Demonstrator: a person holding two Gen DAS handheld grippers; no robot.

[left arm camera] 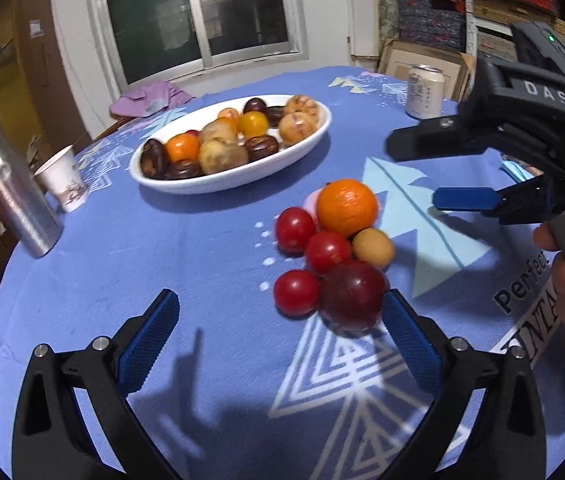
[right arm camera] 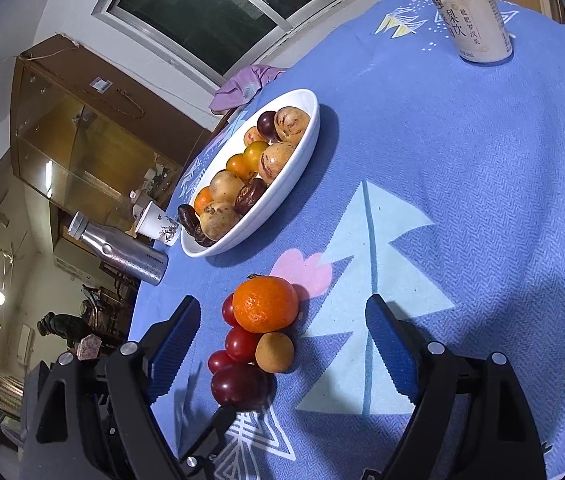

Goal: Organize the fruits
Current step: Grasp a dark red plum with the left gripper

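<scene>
A loose cluster of fruit, an orange (left arm camera: 347, 207), three small red ones and a dark plum (left arm camera: 352, 298), sits mid-table on the blue cloth (left arm camera: 202, 264); beyond it we see a white dish (left arm camera: 314, 136) heaped with fruit. Our left gripper (left arm camera: 280, 342) and right gripper (right arm camera: 282, 344) hover, jaws apart, gripping nothing.

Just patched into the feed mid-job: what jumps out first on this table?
A tight cluster of loose fruit on the blue tablecloth: an orange at its far end, three small red fruits, a tan one and a dark plum nearest the cameras. Beyond it sits a white oval dish piled with fruit. Both hand-held grippers, left and right, stand open around the cluster, holding nothing.
</scene>
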